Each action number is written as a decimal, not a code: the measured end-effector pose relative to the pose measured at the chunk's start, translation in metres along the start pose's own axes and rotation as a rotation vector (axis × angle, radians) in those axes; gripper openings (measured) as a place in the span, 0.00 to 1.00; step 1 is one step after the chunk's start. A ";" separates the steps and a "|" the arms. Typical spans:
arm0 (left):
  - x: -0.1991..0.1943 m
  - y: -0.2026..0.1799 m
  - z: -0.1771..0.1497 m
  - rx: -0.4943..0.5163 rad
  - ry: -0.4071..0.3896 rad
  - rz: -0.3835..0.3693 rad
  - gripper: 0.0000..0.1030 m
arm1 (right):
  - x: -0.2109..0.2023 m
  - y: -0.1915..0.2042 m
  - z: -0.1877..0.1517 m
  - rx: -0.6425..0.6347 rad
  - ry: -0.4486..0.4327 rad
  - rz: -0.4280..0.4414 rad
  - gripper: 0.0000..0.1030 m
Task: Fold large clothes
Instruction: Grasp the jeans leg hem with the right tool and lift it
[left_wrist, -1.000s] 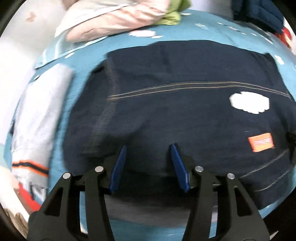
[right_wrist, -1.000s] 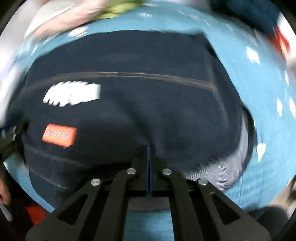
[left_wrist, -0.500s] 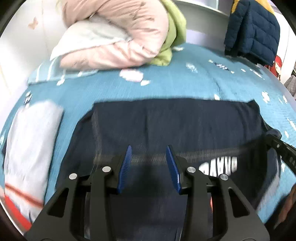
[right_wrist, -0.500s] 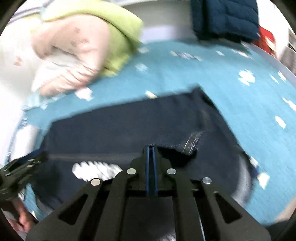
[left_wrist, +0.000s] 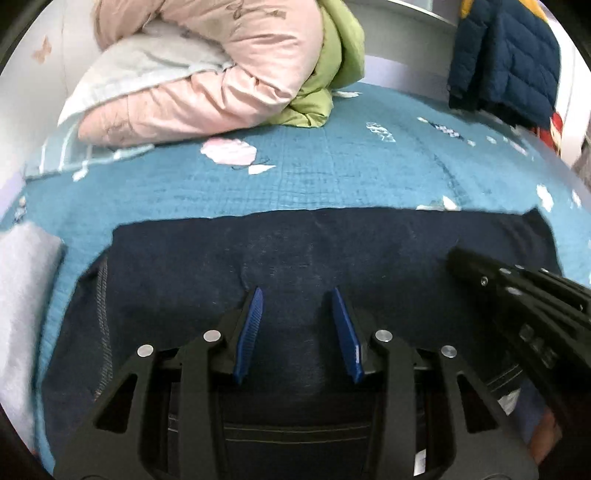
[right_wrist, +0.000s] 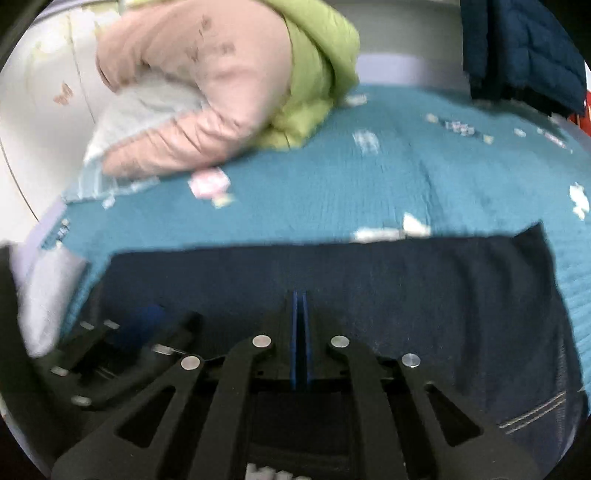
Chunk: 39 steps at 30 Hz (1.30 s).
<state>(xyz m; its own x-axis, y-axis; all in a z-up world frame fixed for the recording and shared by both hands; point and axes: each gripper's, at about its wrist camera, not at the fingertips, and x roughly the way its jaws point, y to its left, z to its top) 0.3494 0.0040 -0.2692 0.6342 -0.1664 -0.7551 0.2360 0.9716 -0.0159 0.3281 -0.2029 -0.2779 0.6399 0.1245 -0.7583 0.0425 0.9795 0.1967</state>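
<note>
1. Left-wrist view: the left claw (left_wrist: 295, 325) hangs released over the dark navy garment (left_wrist: 332, 251), its blue pads apart with only flat cloth seen beneath and nothing pinched.
2. Right claw (right_wrist: 300, 332) is clenched tight beside it over the same garment; I cannot tell whether any cloth is caught.
3. Both likely sit mid-garment to settle a fold.
4. Garment lies flat on the teal bed (left_wrist: 332, 177), far edge straight, stitched seam at its left side, near the pink quilt (left_wrist: 221, 74).
</note>
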 end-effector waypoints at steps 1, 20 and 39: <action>-0.001 0.002 -0.001 0.022 -0.001 -0.003 0.40 | -0.001 -0.010 -0.003 0.018 0.002 0.014 0.00; -0.025 0.110 -0.042 -0.048 0.118 0.248 0.57 | -0.079 -0.116 -0.047 0.180 0.085 -0.206 0.06; -0.098 0.028 -0.040 -0.032 0.199 0.135 0.88 | -0.087 -0.233 -0.066 0.610 0.294 0.040 0.91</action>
<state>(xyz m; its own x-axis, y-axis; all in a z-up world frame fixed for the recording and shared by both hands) 0.2643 0.0543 -0.2226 0.5003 -0.0017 -0.8659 0.1340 0.9881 0.0755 0.2117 -0.4312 -0.2986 0.4186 0.2813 -0.8635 0.5032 0.7197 0.4784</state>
